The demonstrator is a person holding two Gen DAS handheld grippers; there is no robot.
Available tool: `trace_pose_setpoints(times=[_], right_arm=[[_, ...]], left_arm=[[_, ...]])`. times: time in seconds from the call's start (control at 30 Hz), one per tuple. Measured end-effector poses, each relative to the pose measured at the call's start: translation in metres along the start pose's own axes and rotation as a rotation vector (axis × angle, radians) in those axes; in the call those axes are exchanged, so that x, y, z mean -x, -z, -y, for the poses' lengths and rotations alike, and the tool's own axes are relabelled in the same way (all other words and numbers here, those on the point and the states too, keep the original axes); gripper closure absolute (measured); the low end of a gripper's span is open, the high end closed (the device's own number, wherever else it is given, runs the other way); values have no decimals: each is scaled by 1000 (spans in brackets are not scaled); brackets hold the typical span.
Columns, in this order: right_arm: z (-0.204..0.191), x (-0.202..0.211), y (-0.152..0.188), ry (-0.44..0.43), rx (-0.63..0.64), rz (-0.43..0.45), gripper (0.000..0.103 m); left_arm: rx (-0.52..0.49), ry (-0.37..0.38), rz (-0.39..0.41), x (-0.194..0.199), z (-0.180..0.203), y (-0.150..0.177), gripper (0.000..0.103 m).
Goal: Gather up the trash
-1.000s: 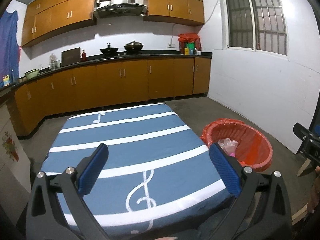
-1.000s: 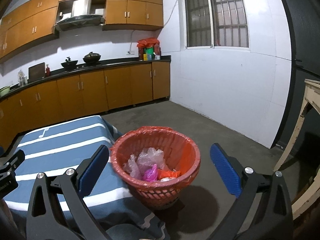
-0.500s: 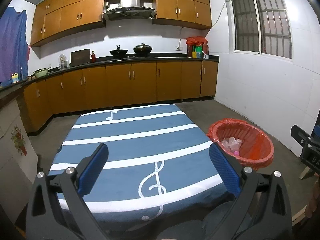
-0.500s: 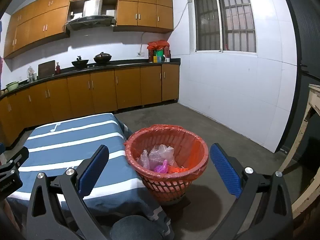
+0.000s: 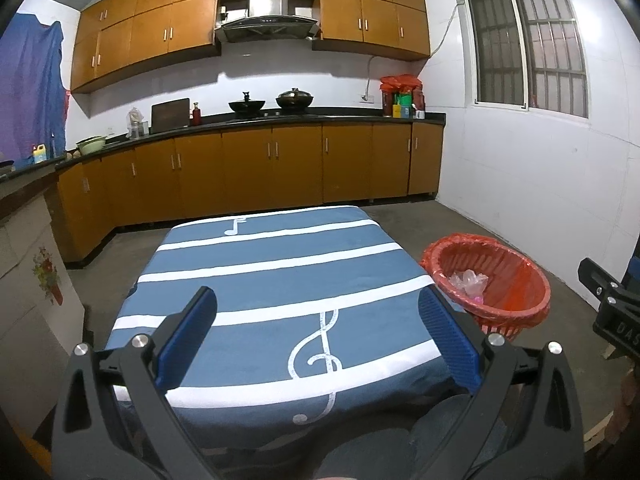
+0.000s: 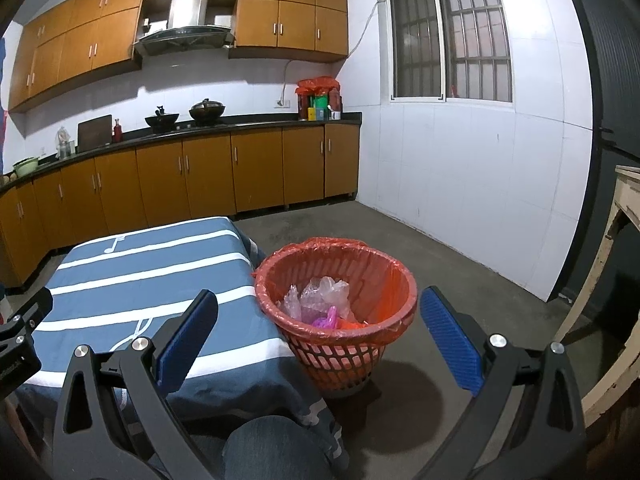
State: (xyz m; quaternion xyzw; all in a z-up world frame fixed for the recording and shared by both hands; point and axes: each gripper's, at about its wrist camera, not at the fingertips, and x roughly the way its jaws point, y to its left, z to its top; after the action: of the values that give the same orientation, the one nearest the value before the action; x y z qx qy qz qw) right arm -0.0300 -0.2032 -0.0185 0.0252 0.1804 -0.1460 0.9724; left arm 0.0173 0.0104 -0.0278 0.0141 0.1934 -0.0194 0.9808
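Observation:
A red mesh trash basket [image 6: 336, 312] with a red liner stands on the floor right of the table; it also shows in the left wrist view [image 5: 490, 284]. Crumpled clear and pink plastic trash [image 6: 320, 304] lies inside it. A low table with a blue cloth [image 5: 272, 292] with white stripes and music notes shows no trash on it. My left gripper [image 5: 318, 334] is open and empty, held above the table's near edge. My right gripper [image 6: 318, 334] is open and empty, held back from the basket.
Brown kitchen cabinets [image 5: 248, 172] with a dark counter run along the far wall. A white tiled wall [image 6: 460, 184] is on the right. A pale wooden frame [image 6: 612, 264] stands at far right. A cardboard box [image 5: 28, 280] stands left of the table.
Both grippers have pulled back and risen, so the table and basket look farther away. Both stay open and empty.

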Motion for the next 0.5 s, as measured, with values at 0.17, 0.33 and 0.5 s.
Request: trace_pose_setpoints(times=[0.17, 0.33, 0.5], right_arm=[[0, 2, 2, 3, -1, -3, 3], [-1, 4, 4, 5, -2, -6, 3], [-1, 5, 4, 6, -3, -8, 3]], left_arm=[[-3, -25, 1, 3, 1, 2, 4], [7, -27, -10, 2, -1, 3, 4], [11, -23, -11, 3, -2, 4, 4]])
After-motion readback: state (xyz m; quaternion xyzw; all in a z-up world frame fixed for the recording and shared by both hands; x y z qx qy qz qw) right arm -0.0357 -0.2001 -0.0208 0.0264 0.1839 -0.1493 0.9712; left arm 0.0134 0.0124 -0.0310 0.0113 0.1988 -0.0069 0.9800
